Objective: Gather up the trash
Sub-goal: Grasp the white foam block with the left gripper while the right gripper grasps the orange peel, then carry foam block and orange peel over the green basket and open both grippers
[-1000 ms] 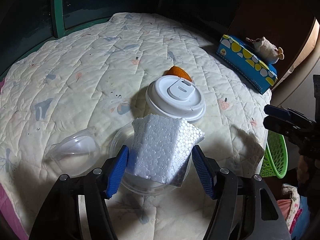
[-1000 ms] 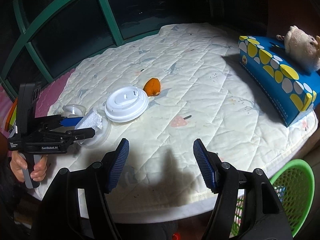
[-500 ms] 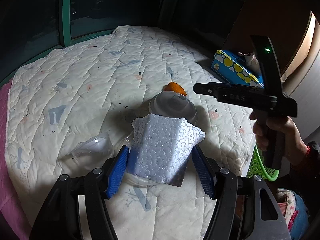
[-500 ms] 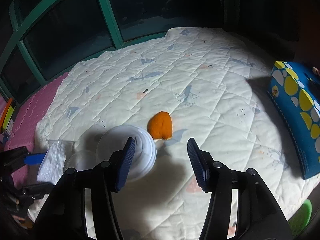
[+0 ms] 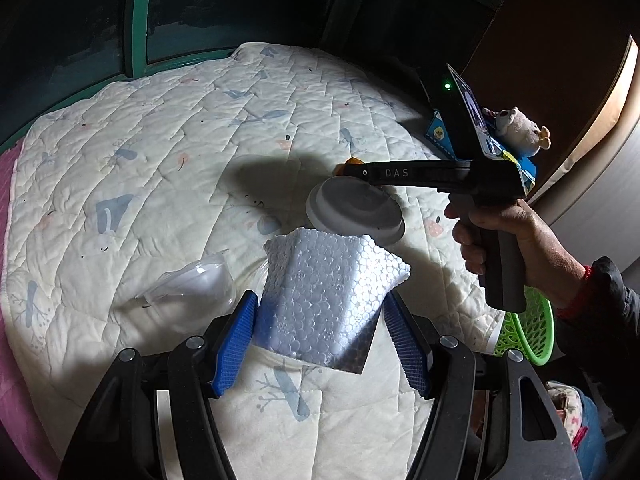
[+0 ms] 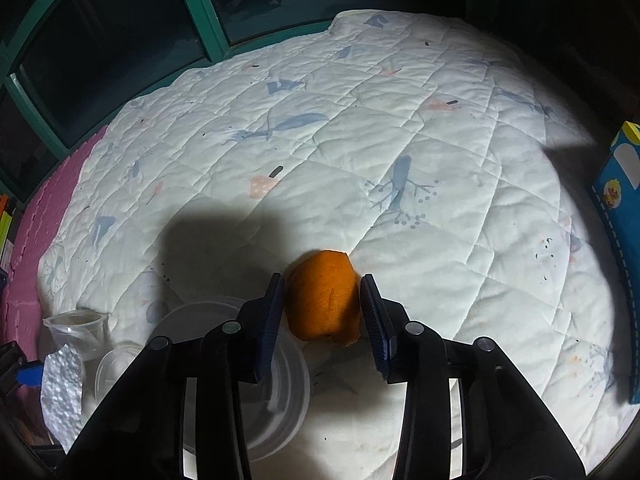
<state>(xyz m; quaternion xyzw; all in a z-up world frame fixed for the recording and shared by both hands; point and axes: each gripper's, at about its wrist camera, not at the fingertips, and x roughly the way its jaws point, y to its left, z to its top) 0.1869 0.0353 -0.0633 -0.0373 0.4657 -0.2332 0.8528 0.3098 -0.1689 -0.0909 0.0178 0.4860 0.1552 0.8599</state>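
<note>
Styrofoam piece (image 5: pixel 328 296) sits pinched between the blue pads of the left gripper (image 5: pixel 320 340), held above the quilted mat (image 5: pixel 160 168). The right gripper (image 6: pixel 323 312) reaches low over the mat, its jaws flanking the orange peel (image 6: pixel 323 300) closely on both sides; I cannot tell whether the pads touch it. From the left wrist view, a bare hand (image 5: pixel 508 248) grips its pistol handle, forearm angled down from the right. A white lid (image 5: pixel 354 210) lies just beside the peel; a green basket (image 5: pixel 532 332) sits past the mat's edge.

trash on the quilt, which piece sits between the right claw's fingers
The orange peel, the only orange piece, sits between the right claw. The styrofoam chunk is in the left claw; the white lid lies free.
</note>
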